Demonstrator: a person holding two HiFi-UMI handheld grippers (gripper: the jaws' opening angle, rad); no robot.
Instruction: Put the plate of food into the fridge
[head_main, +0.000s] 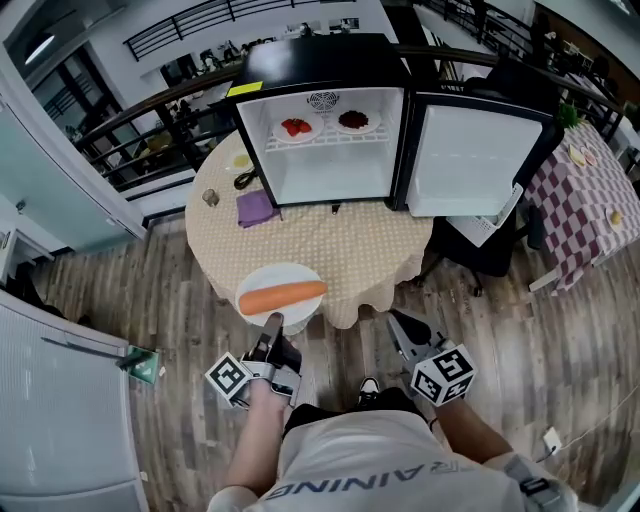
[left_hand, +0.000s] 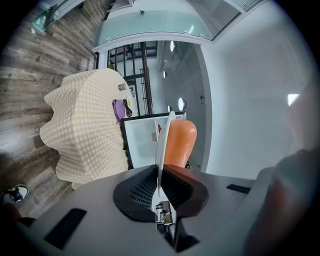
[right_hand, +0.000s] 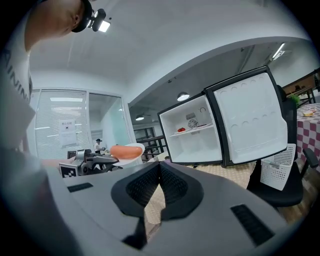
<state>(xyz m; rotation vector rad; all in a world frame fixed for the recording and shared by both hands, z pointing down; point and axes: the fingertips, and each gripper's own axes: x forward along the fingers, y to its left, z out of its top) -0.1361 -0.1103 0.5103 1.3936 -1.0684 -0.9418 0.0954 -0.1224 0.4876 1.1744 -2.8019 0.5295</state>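
A white plate (head_main: 281, 293) carrying a long orange carrot (head_main: 283, 296) hangs over the near edge of the round table, with my left gripper (head_main: 273, 324) shut on its near rim. Seen edge-on in the left gripper view, the plate (left_hand: 162, 155) sits pinched between the jaws with the carrot (left_hand: 180, 143) beside it. My right gripper (head_main: 402, 328) is shut and holds nothing, to the right of the plate. The mini fridge (head_main: 325, 125) stands open on the table's far side; its shelf holds two plates of red food (head_main: 297, 128). The right gripper view shows the fridge (right_hand: 192, 135) and the plate with carrot (right_hand: 126, 151).
The fridge door (head_main: 470, 160) swings open to the right. A purple cloth (head_main: 255, 208), a cable and a small jar (head_main: 210, 197) lie on the checked tablecloth (head_main: 320, 250). A dark chair with a white basket (head_main: 490, 225) stands right of the table, and a checked table (head_main: 590, 200) farther right.
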